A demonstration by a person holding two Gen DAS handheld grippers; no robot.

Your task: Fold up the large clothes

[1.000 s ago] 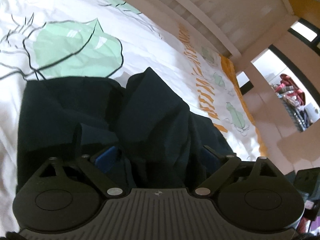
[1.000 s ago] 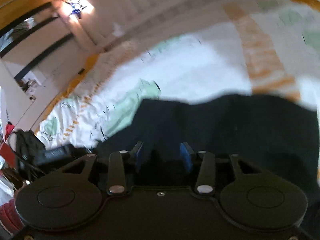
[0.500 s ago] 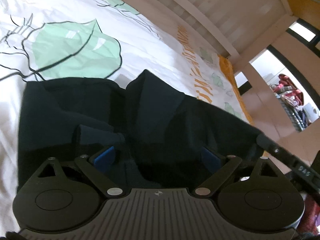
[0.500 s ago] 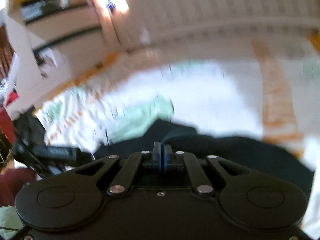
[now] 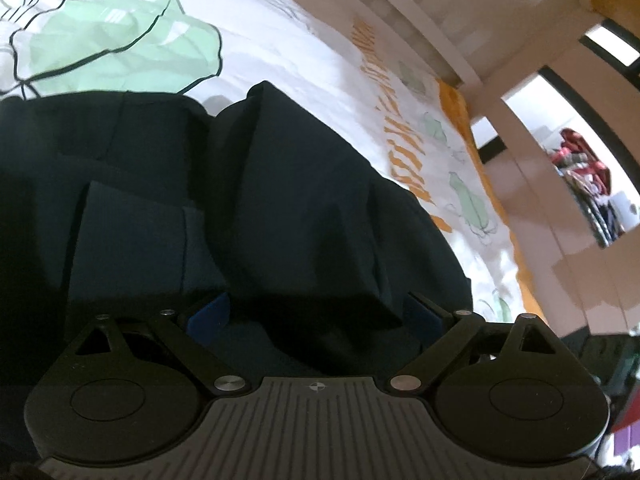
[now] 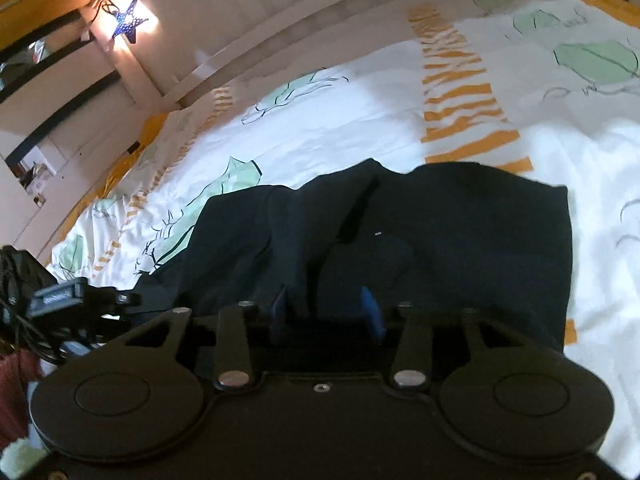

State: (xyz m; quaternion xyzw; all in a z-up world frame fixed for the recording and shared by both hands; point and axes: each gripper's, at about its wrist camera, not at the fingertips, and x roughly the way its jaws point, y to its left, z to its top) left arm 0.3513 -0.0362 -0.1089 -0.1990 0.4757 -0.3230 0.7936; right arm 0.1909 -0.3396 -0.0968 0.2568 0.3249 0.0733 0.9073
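A large dark navy garment [image 5: 280, 200] lies partly folded and bunched on a white bedspread [image 5: 280, 52] with green leaf and orange prints. My left gripper [image 5: 316, 316] is open, its blue pads wide apart over the cloth, with a raised fold between them. In the right wrist view the same garment [image 6: 460, 232] spreads ahead. My right gripper [image 6: 326, 312] is open, pads apart, with a ridge of cloth lying between them. The left gripper's body [image 6: 68, 296] shows at the left edge of that view.
A white slatted bed frame [image 5: 400, 12] runs along the far side of the bed. A star-shaped lamp [image 6: 128, 26] glows on the wall. Cluttered shelves [image 5: 588, 184] stand beyond the bed's end. Bare bedspread [image 6: 360, 112] lies past the garment.
The right gripper was half open, shut on the garment half a second ago, and has now opened and let it go. The left gripper stayed open, and the right part of the cloth shifted.
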